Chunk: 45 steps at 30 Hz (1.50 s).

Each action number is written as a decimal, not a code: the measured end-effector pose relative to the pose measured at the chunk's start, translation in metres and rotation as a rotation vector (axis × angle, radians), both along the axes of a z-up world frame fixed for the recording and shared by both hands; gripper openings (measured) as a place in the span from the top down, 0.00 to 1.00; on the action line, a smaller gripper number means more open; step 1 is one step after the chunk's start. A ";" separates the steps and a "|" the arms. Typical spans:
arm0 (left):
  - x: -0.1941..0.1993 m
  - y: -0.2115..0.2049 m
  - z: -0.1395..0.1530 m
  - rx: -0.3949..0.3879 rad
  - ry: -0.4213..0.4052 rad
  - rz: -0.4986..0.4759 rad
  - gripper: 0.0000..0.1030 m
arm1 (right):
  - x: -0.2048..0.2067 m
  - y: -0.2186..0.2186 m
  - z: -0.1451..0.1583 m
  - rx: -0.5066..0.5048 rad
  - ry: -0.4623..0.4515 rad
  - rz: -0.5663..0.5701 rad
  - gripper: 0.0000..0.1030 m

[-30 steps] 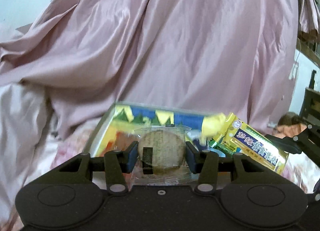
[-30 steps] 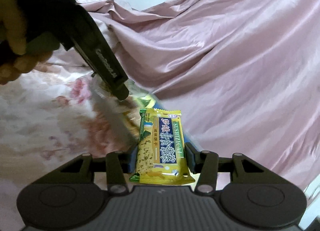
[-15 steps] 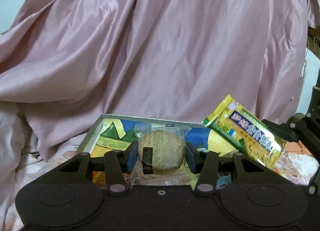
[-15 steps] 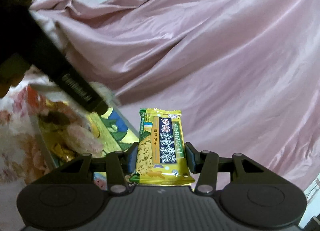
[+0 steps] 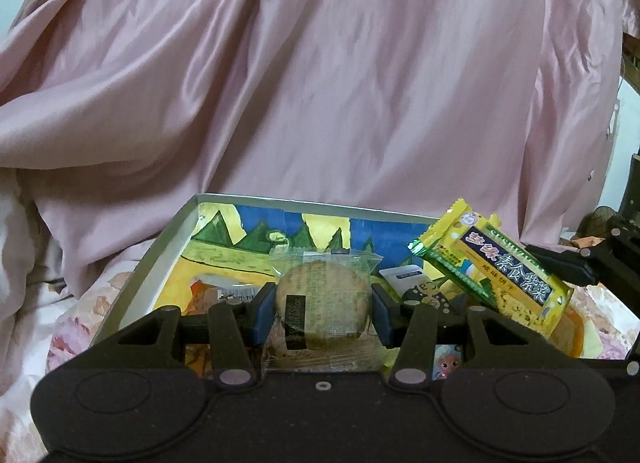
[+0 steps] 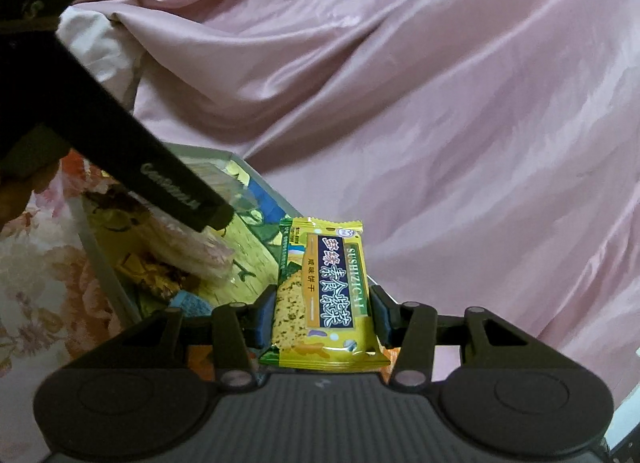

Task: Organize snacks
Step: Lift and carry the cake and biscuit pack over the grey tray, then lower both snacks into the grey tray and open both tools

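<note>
Pink satin bedding backs both views, floral sheet beneath. Left wrist view: left gripper (image 5: 323, 309) is clamped on a clear-wrapped round biscuit (image 5: 322, 309) above the picture-lined box (image 5: 160, 259), with the yellow cracker packet (image 5: 502, 275) at 3 o'clock; judged step is delivery into the box, next lower and release. Right wrist view: right gripper (image 6: 320, 319) pinches that packet (image 6: 324, 295), printed "SUSHIZICAI", box (image 6: 102, 267) at 9 o'clock, left tool lettering blurred.
</note>
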<state>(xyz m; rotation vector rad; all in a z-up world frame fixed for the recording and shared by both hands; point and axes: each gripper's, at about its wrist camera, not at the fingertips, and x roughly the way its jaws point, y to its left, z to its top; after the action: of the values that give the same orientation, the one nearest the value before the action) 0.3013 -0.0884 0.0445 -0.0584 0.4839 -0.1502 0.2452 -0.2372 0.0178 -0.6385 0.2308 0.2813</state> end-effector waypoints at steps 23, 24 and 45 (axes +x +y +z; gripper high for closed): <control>0.014 -0.003 -0.003 0.014 0.041 -0.006 0.51 | 0.014 -0.004 -0.001 0.061 0.097 -0.033 0.50; 0.015 -0.004 -0.004 0.017 0.041 -0.009 0.51 | 0.015 -0.003 -0.001 0.065 0.101 -0.032 0.50; 0.022 -0.007 -0.007 -0.007 0.075 -0.031 0.38 | 0.018 -0.006 0.001 0.113 0.122 -0.028 0.47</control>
<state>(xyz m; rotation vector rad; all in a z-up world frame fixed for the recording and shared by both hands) 0.3235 -0.0959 0.0373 -0.0634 0.5591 -0.1802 0.2635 -0.2428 0.0185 -0.5069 0.3386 0.3049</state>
